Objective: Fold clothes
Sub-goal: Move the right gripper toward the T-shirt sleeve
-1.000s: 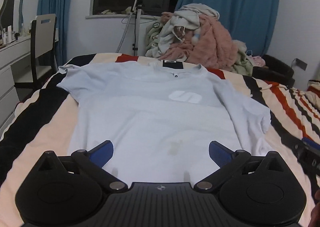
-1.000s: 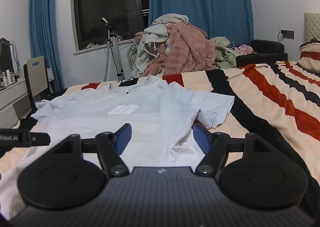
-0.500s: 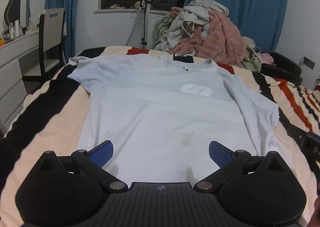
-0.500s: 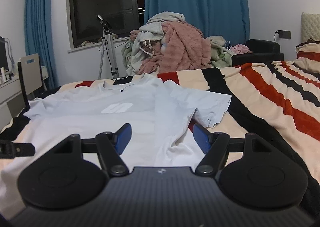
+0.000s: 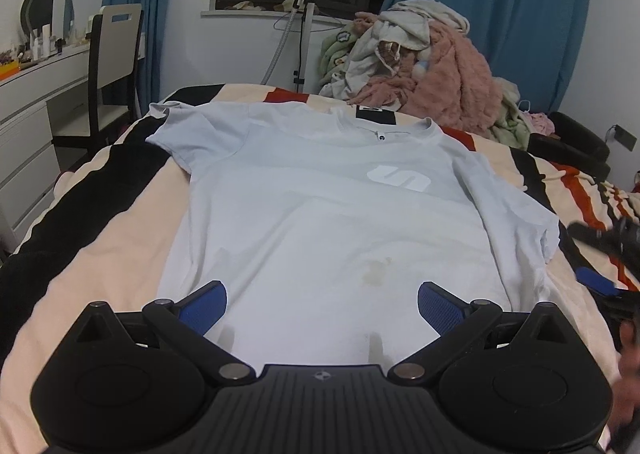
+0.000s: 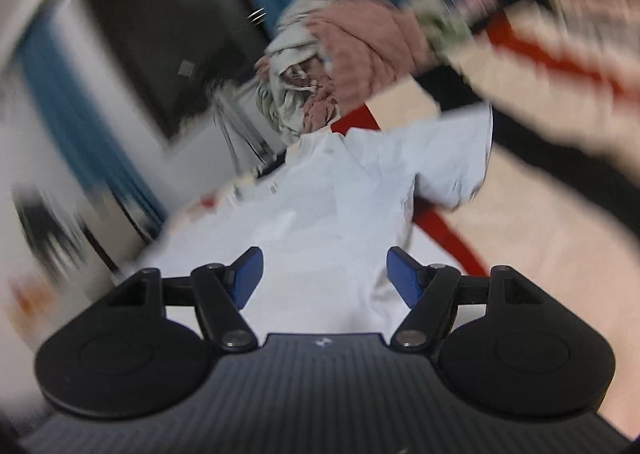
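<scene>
While pale-blue tee (image 5: 320, 214) is being kept flat, face-up on striped bed (image 5: 120, 222) | L gripper (image 5: 322, 304) is being held w/ jaws apart over hem | R gripper (image 6: 324, 274) is being held jaws apart, view tilted + blurred, near R sleeve (image 6: 452, 158)

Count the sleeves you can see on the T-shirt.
2: left sleeve spread over the bed's black stripe, right sleeve toward the red stripes. Neither is folded in yet.
</scene>
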Demonstrator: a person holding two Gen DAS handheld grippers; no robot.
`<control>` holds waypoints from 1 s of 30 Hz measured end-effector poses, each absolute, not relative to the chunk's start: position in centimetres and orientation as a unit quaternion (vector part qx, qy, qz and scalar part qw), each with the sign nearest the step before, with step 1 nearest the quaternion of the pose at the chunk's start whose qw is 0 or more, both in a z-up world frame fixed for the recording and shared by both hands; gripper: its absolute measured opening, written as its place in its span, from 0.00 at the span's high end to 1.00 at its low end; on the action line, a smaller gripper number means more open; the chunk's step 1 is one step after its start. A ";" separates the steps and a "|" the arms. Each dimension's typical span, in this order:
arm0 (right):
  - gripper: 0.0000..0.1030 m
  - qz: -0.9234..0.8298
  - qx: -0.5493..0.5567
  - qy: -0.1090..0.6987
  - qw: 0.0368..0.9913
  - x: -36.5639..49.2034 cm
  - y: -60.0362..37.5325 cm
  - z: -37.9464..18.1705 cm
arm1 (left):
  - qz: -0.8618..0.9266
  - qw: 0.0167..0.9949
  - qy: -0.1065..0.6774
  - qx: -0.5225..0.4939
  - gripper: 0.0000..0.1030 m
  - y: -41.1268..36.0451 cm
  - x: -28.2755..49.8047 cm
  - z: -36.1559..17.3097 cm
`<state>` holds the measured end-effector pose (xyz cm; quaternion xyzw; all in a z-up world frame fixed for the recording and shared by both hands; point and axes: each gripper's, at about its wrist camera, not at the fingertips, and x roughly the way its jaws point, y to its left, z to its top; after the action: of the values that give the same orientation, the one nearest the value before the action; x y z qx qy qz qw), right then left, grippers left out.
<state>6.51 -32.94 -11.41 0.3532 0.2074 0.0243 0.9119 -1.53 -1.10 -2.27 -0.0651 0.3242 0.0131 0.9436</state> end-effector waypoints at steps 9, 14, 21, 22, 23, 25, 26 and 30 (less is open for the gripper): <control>0.31 0.033 0.584 0.195 0.788 14.0 -40.2 -20.8 | 0.008 0.925 0.356 -0.131 0.00 -0.5 0.4 -4.0; 0.32 0.016 0.581 0.166 0.796 18.8 -40.8 -21.9 | -0.014 0.910 0.350 -0.221 0.00 0.4 1.6 -5.3; 0.33 -0.064 0.559 0.150 0.813 26.0 -42.7 -21.8 | -0.010 0.910 0.351 -0.218 0.00 -0.5 3.8 -6.7; 0.33 -0.069 0.541 0.158 0.823 27.1 -43.0 -21.4 | -0.010 0.910 0.353 -0.218 0.00 -0.7 4.3 -6.9; 0.39 -0.074 0.523 0.165 0.833 28.2 -43.2 -20.9 | -0.011 0.909 0.354 -0.218 0.00 -0.8 4.8 -7.0; 0.74 -0.085 0.479 0.187 0.854 30.3 -43.7 -20.1 | -0.010 0.911 0.353 -0.215 0.00 -1.1 5.9 -7.4; 0.92 -0.090 0.454 0.200 0.864 31.1 -44.0 -19.6 | -0.008 0.911 0.353 -0.211 0.00 -1.2 6.4 -7.6; 0.93 -0.103 0.365 0.170 0.910 31.7 -46.2 -16.7 | -0.003 0.909 0.363 -0.205 0.00 -1.6 8.2 -8.5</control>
<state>31.68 -46.16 -16.70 0.3650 0.1697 -0.1033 0.9096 8.18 -1.55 -8.53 -0.2048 0.3631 -0.0026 0.9090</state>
